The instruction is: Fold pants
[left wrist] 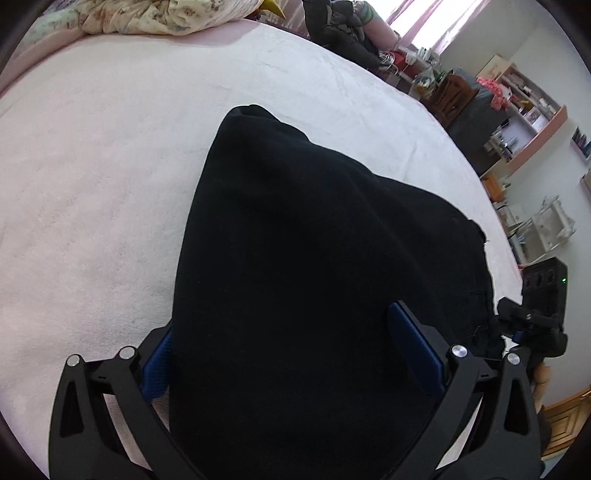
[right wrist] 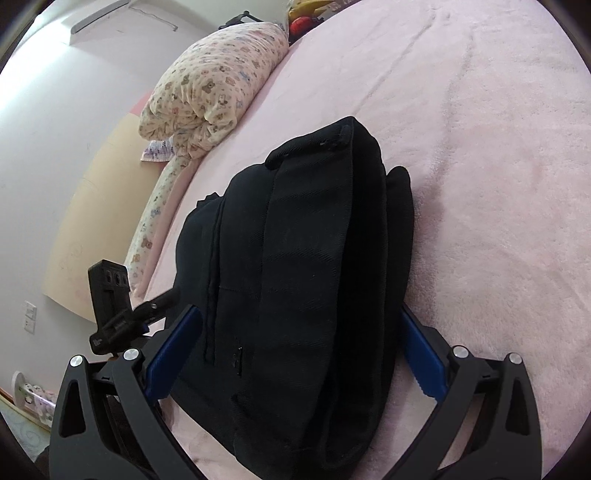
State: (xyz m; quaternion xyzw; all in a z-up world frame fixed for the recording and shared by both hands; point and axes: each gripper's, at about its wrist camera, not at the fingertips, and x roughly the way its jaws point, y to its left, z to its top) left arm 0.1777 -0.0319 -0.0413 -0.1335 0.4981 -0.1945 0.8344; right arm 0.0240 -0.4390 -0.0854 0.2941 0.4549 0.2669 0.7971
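Each gripper [left wrist: 288,354] [right wrist: 299,354] straddles the folded pants [right wrist: 303,280], jaws spread.

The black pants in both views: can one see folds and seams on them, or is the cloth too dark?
Left wrist view: the pants read as an almost flat black mass, with hardly any detail; the bright window is overexposed. Right wrist view: softer light shows stacked layers, seams and weave on the pants; the pink blanket stays sharp.

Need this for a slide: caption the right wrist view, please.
Right claw straddles thick folded black pants on pink bedspread.
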